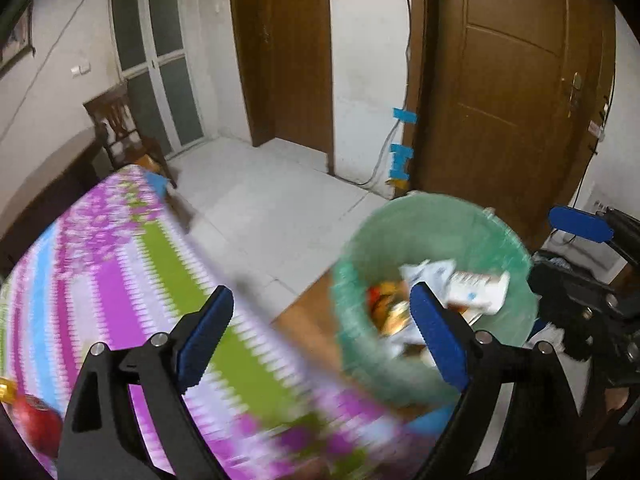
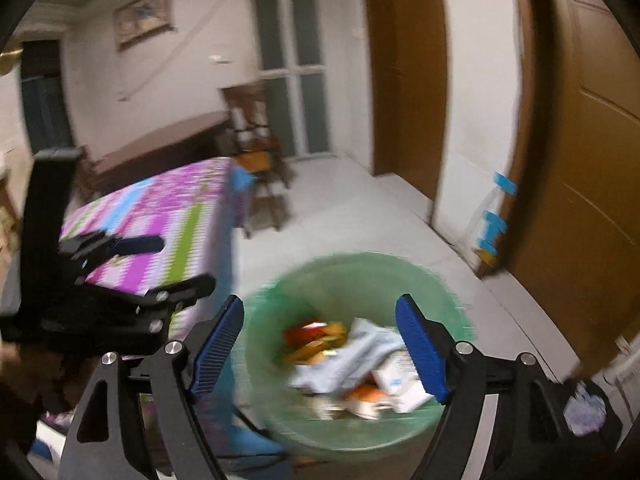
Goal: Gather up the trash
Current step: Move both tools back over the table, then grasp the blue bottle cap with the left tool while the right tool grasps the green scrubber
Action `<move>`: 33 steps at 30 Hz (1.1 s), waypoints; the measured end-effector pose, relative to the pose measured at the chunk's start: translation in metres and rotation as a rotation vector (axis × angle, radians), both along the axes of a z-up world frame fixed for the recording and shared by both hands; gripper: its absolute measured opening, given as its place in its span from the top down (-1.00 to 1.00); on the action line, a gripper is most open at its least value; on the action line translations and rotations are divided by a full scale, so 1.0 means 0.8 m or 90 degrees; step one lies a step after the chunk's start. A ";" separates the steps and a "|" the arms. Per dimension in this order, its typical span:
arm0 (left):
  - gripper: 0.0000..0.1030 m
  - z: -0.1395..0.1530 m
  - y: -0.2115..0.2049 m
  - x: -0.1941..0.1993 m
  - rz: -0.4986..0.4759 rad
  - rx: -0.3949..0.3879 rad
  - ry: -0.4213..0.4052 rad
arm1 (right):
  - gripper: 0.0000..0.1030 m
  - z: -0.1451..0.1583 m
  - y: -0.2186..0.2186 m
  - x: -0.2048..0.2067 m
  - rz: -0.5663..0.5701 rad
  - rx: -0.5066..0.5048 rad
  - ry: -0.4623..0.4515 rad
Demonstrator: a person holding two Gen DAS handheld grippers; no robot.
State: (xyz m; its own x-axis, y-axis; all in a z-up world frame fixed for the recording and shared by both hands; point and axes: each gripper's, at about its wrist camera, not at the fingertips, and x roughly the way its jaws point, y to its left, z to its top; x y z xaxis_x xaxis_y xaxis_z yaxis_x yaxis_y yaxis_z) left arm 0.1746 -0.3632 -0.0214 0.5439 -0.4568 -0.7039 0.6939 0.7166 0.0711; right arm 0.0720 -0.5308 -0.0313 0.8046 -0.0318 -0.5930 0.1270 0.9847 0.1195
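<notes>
At the far left of the left wrist view, a red round object (image 1: 34, 426) sits on the table, blurred and cut off by the frame edge, so its kind cannot be told. The table's cloth (image 1: 120, 272) is striped in purple, green, blue and white. The left gripper (image 1: 322, 328) hangs above the cloth's edge with its blue-padded jaws spread wide and nothing between them. A dark wooden chair (image 1: 120, 132) stands beyond the far end of the table, near a glazed door (image 1: 156, 60).

To the right, just beside the table, stands the waste bin lined with a green bag (image 1: 432, 232). Trash (image 1: 460, 288) lies inside it: white paper packets, a white box and orange-red wrappers, all smeared by motion. A brown wooden door (image 1: 512, 92) closes the wall behind the bin.

In the right wrist view, the right gripper (image 2: 320, 342) hovers directly over the bin, its jaws likewise wide apart and holding nothing. The trash shows between and below its blue pads (image 2: 420, 348). The left gripper appears at the left of this view, over the cloth.
</notes>
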 end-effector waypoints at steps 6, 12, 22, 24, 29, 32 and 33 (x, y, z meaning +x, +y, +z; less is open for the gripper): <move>-0.68 0.030 0.139 0.025 0.067 0.032 -0.034 | -0.53 -0.011 0.114 0.029 0.134 0.026 -0.002; -0.68 0.060 0.292 0.063 0.151 0.064 -0.036 | -0.53 -0.018 0.237 0.068 0.265 0.042 0.020; -0.68 0.016 0.487 0.140 0.213 0.152 0.026 | -0.18 -0.036 0.461 0.127 0.477 0.026 0.069; -0.68 -0.006 0.506 0.149 0.217 0.178 0.041 | -0.07 -0.042 0.503 0.149 0.504 0.018 0.083; -0.68 -0.041 0.521 0.155 0.149 0.208 0.041 | -0.02 -0.062 0.557 0.195 0.479 -0.020 0.120; -0.68 -0.052 0.514 0.157 0.095 0.219 0.022 | -0.02 -0.071 0.566 0.209 0.464 -0.020 0.128; -0.68 -0.055 0.512 0.158 0.085 0.218 0.022 | -0.02 -0.075 0.571 0.211 0.458 -0.023 0.130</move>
State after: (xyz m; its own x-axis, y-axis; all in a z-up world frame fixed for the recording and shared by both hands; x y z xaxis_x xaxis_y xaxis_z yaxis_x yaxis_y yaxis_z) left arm 0.3011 0.0460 -0.0652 0.5557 -0.1180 -0.8229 0.6027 0.7391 0.3010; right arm 0.2410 -0.0738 -0.0916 0.5080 0.4386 -0.7414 -0.5335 0.8359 0.1290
